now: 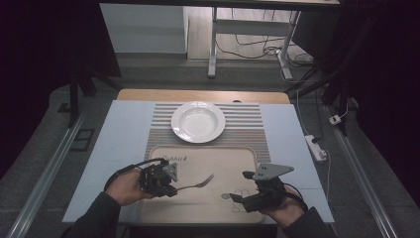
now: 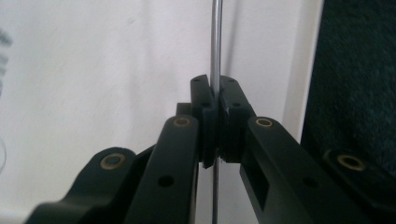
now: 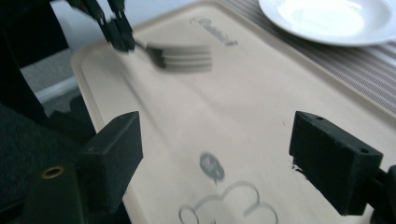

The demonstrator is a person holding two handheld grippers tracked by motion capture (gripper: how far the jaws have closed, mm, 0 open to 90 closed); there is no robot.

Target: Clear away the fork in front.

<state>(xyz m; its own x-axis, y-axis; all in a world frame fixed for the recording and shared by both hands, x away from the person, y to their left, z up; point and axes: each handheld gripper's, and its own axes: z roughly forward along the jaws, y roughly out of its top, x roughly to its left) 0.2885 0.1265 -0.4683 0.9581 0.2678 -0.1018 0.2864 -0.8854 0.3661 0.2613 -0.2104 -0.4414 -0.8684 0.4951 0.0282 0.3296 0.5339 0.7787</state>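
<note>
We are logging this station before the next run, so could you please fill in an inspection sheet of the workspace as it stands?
Surface: pale table top with a striped mat and a beige tray on it.
Job's things: fork held over the tray, tines pointing towards the right gripper; white plate on the mat, nothing in it.
Clutter: nothing seen on the table.
Grippers: left gripper shut on the fork's handle; right gripper open above the tray, nothing between its jaws.
Cables: black cable loops from the left gripper; power strip and leads on the floor at the right.
Surroundings: dark room; desk legs and wires behind.
</note>
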